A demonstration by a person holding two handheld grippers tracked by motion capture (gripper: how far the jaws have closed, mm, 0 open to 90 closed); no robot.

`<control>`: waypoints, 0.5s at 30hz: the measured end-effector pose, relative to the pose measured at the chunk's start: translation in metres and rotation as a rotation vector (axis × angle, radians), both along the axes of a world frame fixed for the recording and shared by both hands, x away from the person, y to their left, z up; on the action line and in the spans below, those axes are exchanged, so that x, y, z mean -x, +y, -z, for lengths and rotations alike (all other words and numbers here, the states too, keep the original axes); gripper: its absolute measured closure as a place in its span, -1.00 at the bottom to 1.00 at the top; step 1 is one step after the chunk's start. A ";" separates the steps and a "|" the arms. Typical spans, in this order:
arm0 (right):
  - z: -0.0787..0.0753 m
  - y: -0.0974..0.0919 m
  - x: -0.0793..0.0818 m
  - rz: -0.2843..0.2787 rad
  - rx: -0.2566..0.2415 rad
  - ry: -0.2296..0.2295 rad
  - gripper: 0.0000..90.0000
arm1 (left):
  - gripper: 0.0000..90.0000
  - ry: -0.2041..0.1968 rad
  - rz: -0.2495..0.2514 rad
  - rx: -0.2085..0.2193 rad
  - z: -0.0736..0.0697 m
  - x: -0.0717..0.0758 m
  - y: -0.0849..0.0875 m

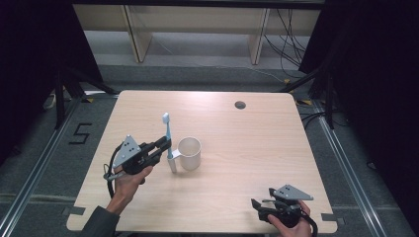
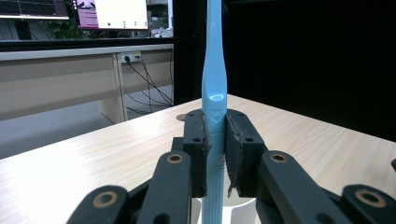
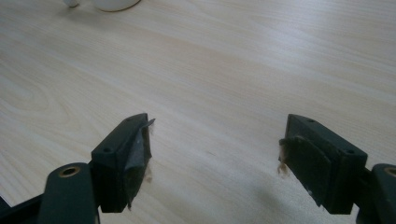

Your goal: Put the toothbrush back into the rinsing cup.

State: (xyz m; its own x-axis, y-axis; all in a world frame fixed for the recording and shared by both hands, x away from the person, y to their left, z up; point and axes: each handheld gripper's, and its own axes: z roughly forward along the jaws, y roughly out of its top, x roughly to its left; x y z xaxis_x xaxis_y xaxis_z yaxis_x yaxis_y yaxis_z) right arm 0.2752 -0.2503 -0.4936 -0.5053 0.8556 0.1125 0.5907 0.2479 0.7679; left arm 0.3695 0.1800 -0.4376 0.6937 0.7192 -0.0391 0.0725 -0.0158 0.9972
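Observation:
A light blue toothbrush (image 1: 168, 136) stands upright just left of a white mug (image 1: 189, 153), brush head up. My left gripper (image 1: 165, 146) is shut on its handle; in the left gripper view the two pads clamp the blue toothbrush (image 2: 214, 93) from both sides, and the mug rim (image 2: 236, 210) shows just below the jaws. My right gripper (image 1: 257, 205) rests low at the table's front right, jaws wide apart with only bare wood between the fingers (image 3: 128, 154). The base of the mug (image 3: 112, 4) shows far off in the right gripper view.
The wooden table (image 1: 247, 143) has a round cable hole (image 1: 240, 104) near its far edge. Beyond the table stand wooden shelf legs (image 1: 138, 34) and loose cables (image 1: 289, 34) on the floor. Dark curtains flank both sides.

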 end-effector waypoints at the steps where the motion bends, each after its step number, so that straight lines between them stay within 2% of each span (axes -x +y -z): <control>1: 0.000 0.000 0.000 -0.001 0.001 -0.003 -0.46 | 0.74 0.001 -0.005 0.001 0.001 0.000 0.000; 3: 0.000 -0.001 -0.001 -0.004 0.004 -0.010 -0.46 | 0.74 0.005 0.001 0.010 0.003 0.000 0.001; 4: 0.000 0.000 0.000 0.000 -0.001 0.001 -0.46 | 0.74 0.004 -0.001 0.014 0.004 0.000 0.001; 5: 0.000 -0.001 0.000 0.000 0.013 -0.012 -0.46 | 0.74 0.002 -0.002 0.015 0.005 0.000 0.001; 7: 0.000 0.000 0.000 -0.001 0.000 0.000 -0.46 | 0.74 0.001 -0.002 0.010 0.007 0.000 0.002; 15: 0.000 0.000 0.000 -0.004 -0.001 -0.007 -0.46 | 0.74 0.000 0.002 0.017 0.012 0.002 0.004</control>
State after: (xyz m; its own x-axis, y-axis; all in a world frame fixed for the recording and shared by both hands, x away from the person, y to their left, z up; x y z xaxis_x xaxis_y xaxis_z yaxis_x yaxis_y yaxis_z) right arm 0.2755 -0.2501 -0.4938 -0.5099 0.8532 0.1099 0.5841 0.2495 0.7724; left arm 0.3675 0.1838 -0.4500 0.6954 0.7168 -0.0515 0.0727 0.0011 0.9974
